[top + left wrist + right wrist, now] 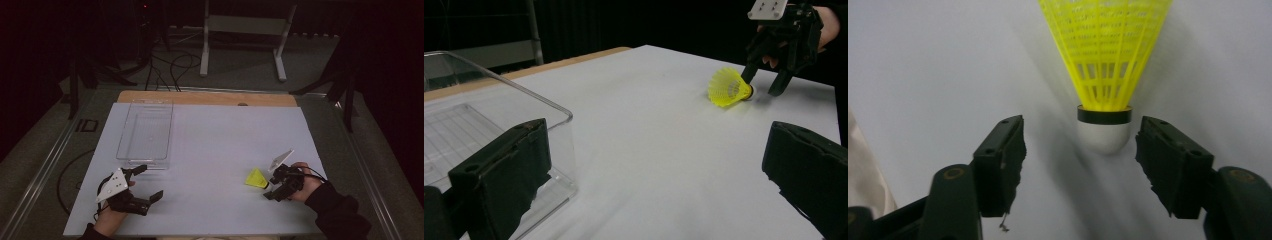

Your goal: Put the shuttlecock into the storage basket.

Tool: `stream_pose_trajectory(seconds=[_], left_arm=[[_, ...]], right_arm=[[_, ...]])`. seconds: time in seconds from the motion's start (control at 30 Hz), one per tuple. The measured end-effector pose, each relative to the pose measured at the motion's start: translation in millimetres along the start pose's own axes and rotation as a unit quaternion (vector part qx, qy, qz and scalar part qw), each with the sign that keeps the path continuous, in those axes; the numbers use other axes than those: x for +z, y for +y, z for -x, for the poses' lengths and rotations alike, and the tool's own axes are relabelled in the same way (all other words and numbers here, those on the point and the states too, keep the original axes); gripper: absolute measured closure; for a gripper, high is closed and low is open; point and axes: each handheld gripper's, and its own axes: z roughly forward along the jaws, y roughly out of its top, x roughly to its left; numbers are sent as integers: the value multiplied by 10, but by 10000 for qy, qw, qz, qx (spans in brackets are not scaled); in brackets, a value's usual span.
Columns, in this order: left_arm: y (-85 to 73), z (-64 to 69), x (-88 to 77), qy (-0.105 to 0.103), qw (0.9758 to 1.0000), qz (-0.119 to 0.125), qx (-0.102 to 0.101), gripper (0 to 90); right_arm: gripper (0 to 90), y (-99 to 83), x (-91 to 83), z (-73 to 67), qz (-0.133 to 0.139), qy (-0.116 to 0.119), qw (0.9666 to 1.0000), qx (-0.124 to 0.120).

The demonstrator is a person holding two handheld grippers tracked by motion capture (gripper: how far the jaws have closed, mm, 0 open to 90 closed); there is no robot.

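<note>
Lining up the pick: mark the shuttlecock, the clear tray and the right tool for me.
shuttlecock (1104, 135): right gripper view, white cork tip.
clear tray (145, 161): high view, near rim.
right tool (1080, 150): right gripper view, midway between jaws.

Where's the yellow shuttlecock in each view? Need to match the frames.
High view: shuttlecock lower right on the white table, just left of the right gripper.
Left gripper view: upper right, below the right gripper.
Right gripper view: top centre, cork between the open fingers, untouched.
Shared landmark: the right gripper at its cork end.
</note>
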Motion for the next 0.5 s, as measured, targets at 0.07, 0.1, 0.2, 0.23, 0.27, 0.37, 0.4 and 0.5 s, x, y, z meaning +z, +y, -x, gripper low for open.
stream_pose_trajectory(seconds=[0.07,0.1,0.2,0.23,0.27,0.37,0.4,0.5], left_arm=[[0,0,0,-1,10000,-1,3,0],[0,0,1,-3,10000,0,5,0],[0,0,1,-8,10000,-6,7,0],[0,1,1,-7,10000,-12,11,0],[0,1,1,-7,10000,-12,11,0],[0,0,1,-11,10000,-9,6,0],[-1,0,1,-11,10000,-9,5,0],[-1,0,1,-17,10000,-23,12,0]], right_arm=[[390,7,14,4,-60,-30,10000,7],[406,11,19,7,-78,-10,10000,20],[432,27,32,22,-138,-44,9999,31],[442,34,37,29,-156,-79,9998,18],[442,34,37,29,-156,-79,9998,18],[461,66,61,36,-230,-119,9997,16],[474,74,66,39,-259,-157,9995,3],[508,96,80,42,-319,-234,9992,15]])
